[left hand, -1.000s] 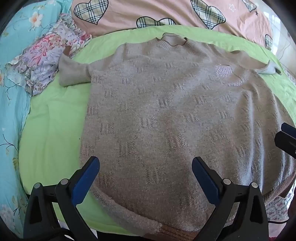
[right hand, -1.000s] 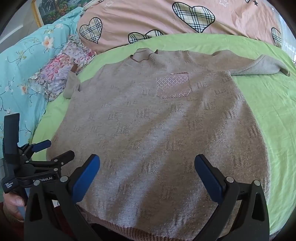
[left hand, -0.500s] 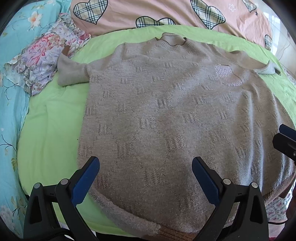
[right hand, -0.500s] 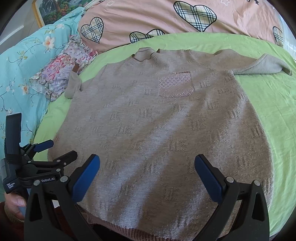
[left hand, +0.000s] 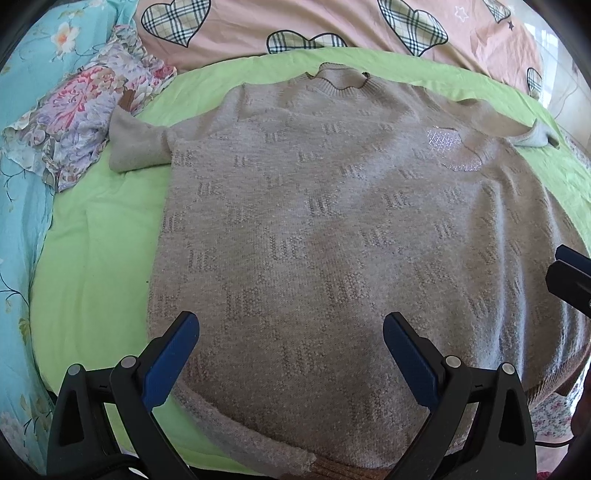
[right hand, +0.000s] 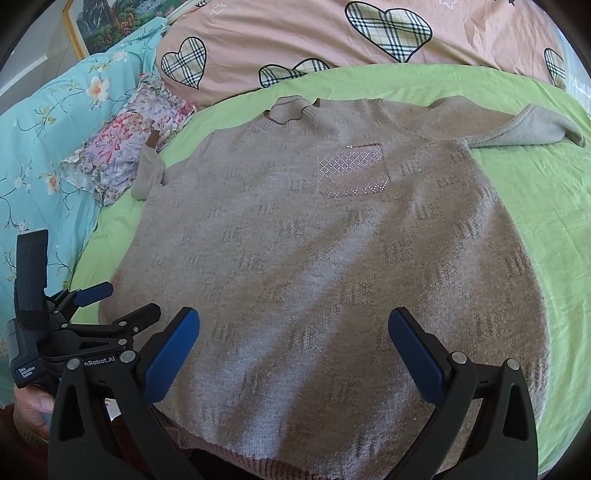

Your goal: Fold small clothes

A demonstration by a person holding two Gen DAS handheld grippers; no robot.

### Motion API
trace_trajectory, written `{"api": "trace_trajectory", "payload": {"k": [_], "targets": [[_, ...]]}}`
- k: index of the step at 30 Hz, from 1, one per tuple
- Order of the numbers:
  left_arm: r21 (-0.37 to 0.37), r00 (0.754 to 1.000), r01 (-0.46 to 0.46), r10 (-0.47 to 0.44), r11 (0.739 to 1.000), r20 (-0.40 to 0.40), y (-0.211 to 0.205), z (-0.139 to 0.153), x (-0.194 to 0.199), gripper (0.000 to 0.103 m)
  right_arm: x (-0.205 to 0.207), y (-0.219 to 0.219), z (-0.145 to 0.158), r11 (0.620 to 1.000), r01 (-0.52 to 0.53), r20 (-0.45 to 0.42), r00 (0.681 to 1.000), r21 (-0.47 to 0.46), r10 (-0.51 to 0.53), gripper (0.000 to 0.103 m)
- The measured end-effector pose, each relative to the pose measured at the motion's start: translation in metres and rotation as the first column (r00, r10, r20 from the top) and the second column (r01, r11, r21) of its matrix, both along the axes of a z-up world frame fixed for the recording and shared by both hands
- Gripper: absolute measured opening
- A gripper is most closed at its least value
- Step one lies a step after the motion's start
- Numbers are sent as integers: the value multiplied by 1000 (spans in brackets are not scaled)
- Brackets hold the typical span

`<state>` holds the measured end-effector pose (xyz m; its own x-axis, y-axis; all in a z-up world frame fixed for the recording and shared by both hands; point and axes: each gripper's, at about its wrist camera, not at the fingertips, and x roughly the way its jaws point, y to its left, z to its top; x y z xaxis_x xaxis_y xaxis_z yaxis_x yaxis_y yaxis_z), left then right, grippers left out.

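Observation:
A beige knit sweater lies spread flat, front up, on the green sheet. Its collar points away from me and a sparkly chest pocket shows. One sleeve sticks out short to the left. The other sleeve stretches out to the right. My left gripper hovers open over the hem's left part, holding nothing. My right gripper hovers open over the hem's middle, also with nothing in it. The left gripper also shows in the right wrist view, by the sweater's lower left corner.
A crumpled floral garment lies at the left, next to the short sleeve. A pink quilt with plaid hearts runs along the far side. Turquoise floral bedding borders the left. Bare green sheet lies right of the sweater.
Both grippers have drifted only slightly over the hem and stay open. The sweater has not moved.

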<state>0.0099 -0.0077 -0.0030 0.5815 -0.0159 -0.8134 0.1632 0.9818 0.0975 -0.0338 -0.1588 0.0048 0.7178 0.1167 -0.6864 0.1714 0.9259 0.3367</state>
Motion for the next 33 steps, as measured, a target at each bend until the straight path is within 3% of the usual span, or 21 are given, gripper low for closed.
{"api": "trace_trajectory", "payload": {"k": [11, 16, 19, 27, 33], "targets": [[-97, 1000, 30, -30, 995, 2, 3, 2, 11, 100, 5, -12, 4, 1000, 5, 23, 1000, 31, -6, 98], [-163, 999, 30, -35, 986, -24, 4, 6, 26, 100, 7, -33, 5, 998, 42, 19, 999, 50, -43, 94], [-154, 998, 29, -37, 988, -45, 1, 8, 38, 100, 8, -54, 5, 994, 77, 21, 997, 76, -79, 93], [-104, 996, 42, -50, 994, -74, -12, 11, 69, 100, 0, -149, 12, 956, 254, 42, 964, 145, -262, 87], [-103, 996, 42, -49, 994, -72, -20, 16, 90, 100, 7, -235, 33, 916, 383, 57, 919, 119, -391, 80]]}}
